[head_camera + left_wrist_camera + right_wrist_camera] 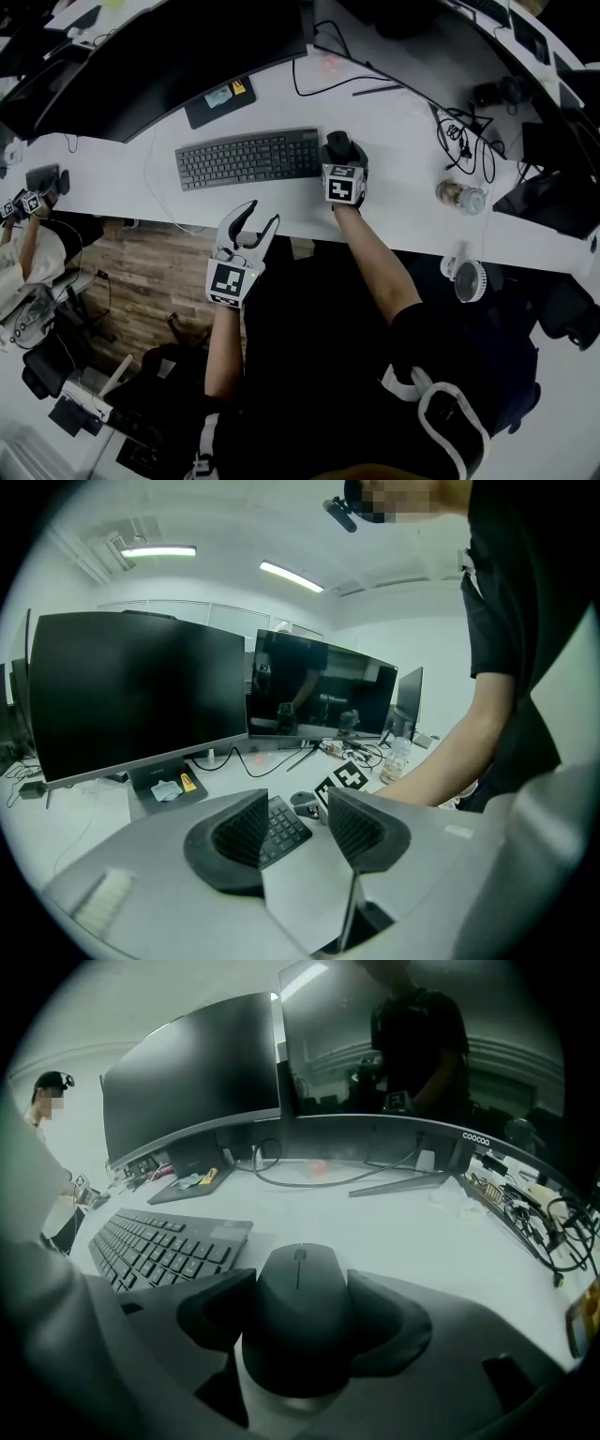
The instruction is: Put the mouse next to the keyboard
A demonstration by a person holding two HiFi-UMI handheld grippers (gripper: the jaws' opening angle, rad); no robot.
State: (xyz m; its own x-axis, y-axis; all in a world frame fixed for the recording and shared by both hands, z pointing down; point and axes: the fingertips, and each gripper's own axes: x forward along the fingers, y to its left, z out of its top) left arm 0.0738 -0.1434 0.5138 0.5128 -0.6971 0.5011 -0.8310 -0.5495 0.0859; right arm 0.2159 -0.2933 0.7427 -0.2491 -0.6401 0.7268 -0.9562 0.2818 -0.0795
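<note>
R gripper [339, 150] jaws pinched the mouse [298, 1312] just right of the keyboard [248, 157]; L gripper [255, 225] jaws were spread, empty. We judged: settle it flat on the counter [403, 131], release slowly w/o nudging.

The left gripper [261, 217] has a pale grey moulded body and two dark, ribbed pads [246, 829]; the right gripper [337, 150] looks darker. Each carries a cube [228, 280] faced with black-and-white square markers. The person wears a black short-sleeved top [427, 323]
</note>
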